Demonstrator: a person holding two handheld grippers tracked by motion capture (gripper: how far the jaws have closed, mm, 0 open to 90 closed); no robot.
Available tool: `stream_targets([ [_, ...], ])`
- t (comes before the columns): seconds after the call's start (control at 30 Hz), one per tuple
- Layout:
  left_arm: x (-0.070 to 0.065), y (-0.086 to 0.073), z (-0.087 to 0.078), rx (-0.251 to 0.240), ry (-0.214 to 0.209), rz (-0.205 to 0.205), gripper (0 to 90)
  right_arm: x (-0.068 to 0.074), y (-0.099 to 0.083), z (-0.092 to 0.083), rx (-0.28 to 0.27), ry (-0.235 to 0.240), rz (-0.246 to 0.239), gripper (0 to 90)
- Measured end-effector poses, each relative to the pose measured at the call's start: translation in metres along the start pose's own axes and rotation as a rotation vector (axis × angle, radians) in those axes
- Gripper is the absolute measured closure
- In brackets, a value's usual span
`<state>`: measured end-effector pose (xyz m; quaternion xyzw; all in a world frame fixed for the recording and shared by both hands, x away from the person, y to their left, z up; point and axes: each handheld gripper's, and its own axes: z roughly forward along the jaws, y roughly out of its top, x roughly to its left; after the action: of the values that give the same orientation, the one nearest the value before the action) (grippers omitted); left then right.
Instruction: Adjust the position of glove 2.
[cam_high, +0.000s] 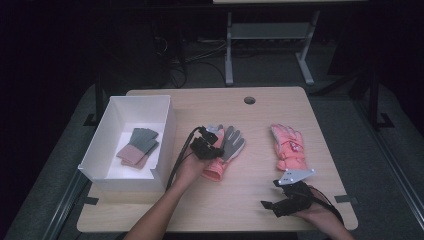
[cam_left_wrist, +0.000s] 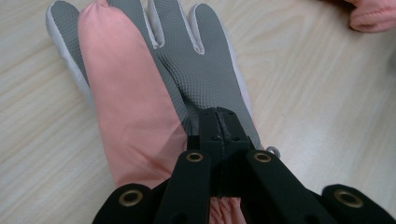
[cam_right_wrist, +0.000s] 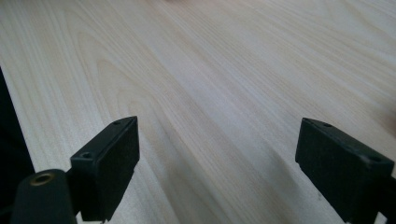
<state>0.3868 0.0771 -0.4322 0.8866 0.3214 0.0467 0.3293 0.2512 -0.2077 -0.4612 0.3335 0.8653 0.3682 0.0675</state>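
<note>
A light wooden table (cam_high: 260, 187) carries a white box (cam_high: 165, 131) and two gloves (cam_high: 288, 145).

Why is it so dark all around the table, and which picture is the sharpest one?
In the high view, light falls on the table and white box, while the floor and room behind sink into darkness; it looks soft and grainy. The left gripper view is sharpest: the dotted grey palm of the glove shows clearly. In the right gripper view, the wood grain blurs toward the top and the jaws throw soft shadows.
</note>
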Motion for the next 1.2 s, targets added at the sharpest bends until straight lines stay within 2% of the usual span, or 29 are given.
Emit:
stream_targets([
  [0.1, -0.006, -0.002, 0.0, 0.005, -0.029, 0.003, 89.7, 0.0, 0.0, 0.0, 0.001, 0.0, 0.001, 13.3],
  [0.2, -0.015, -0.004, 0.0, 0.007, -0.074, 0.003, 89.7, 0.0, 0.0, -0.001, -0.003, 0.0, 0.0, 13.3],
  [0.3, -0.023, -0.006, -0.002, 0.034, -0.108, 0.034, 89.7, 0.0, 0.0, -0.001, -0.001, 0.001, -0.002, 13.3],
  [0.5, -0.043, -0.012, -0.003, 0.048, -0.174, 0.046, 89.7, -0.001, 0.0, 0.0, 0.006, 0.015, -0.001, 13.6],
  [0.53, -0.046, -0.012, -0.003, 0.058, -0.18, 0.062, 89.7, -0.002, -0.001, 0.0, 0.007, 0.017, 0.003, 13.6],
  [0.67, -0.063, -0.014, -0.002, 0.06, -0.203, 0.073, 89.7, -0.002, 0.0, -0.001, 0.02, 0.037, 0.021, 13.4],
  [0.77, -0.07, -0.015, -0.001, 0.063, -0.215, 0.089, 89.7, 0.0, 0.002, -0.002, 0.028, 0.039, 0.005, 13.4],
  [0.87, -0.07, -0.014, -0.004, 0.054, -0.219, 0.091, 89.6, 0.001, 0.006, -0.005, 0.034, 0.038, 0.016, 13.4],
  [0.97, -0.065, -0.013, -0.016, 0.024, -0.213, 0.081, 89.6, 0.004, 0.007, -0.007, 0.029, 0.049, 0.012, 17.5],
  [1.07, -0.056, -0.016, -0.032, -0.005, -0.187, 0.052, 89.7, 0.007, 0.005, -0.008, 0.024, 0.036, 0.006, 28.9],
  [1.2, -0.042, -0.028, -0.043, -0.014, -0.145, 0.015, 89.6, 0.008, 0.006, -0.011, -0.012, 0.04, 0.002, 50.7],
])
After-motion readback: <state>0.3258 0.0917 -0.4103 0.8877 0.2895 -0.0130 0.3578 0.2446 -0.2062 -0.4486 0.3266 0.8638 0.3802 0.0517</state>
